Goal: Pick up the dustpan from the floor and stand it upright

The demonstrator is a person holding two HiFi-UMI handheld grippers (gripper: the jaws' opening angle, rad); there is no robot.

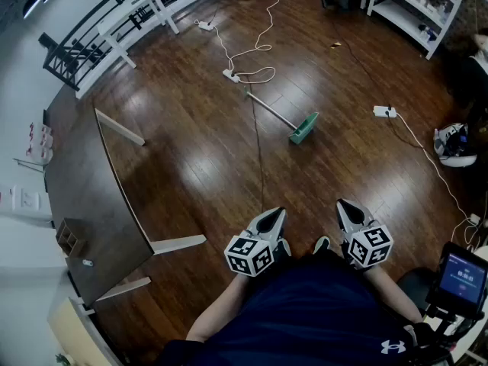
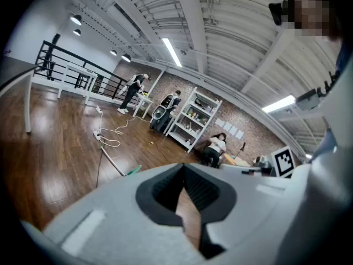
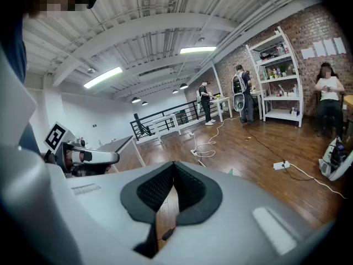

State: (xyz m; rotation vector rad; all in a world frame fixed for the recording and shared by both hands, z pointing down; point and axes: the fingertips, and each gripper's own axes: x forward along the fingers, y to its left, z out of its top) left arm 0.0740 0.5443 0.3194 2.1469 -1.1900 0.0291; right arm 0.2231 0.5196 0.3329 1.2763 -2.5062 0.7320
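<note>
Fig. Head view, with both gripper views. The dustpan [image 1: 304, 129] is seen lying flat on the wooden floor [image 1: 191, 158], well ahead of the person; its green pan is turned towards the person and its long pale handle [image 1: 271, 111] runs away towards a white power strip [image 1: 231, 75]; a thin dark cable [image 1: 260, 162] passes just beside it. The left gripper [image 1: 275, 215] and the right gripper [image 1: 345, 206] are held near the body, well apart from the dustpan; in each gripper view the jaws are seen pressed together with nothing between them.

Handling, as judged: the dustpan is taken to be light, stiff plastic on a rigid, smooth and probably slippery pole; the handle is best taken near its middle or upper part, so that the pan can be swung down as a foot; the thin pan edge is a poor hold.

Writing: a small white emblem [image 1: 393, 347] is carried on the dark shirt, without legible words; a lit screen [image 1: 463, 274] shows text too small to be read; the cubes bear square markers only.
</note>
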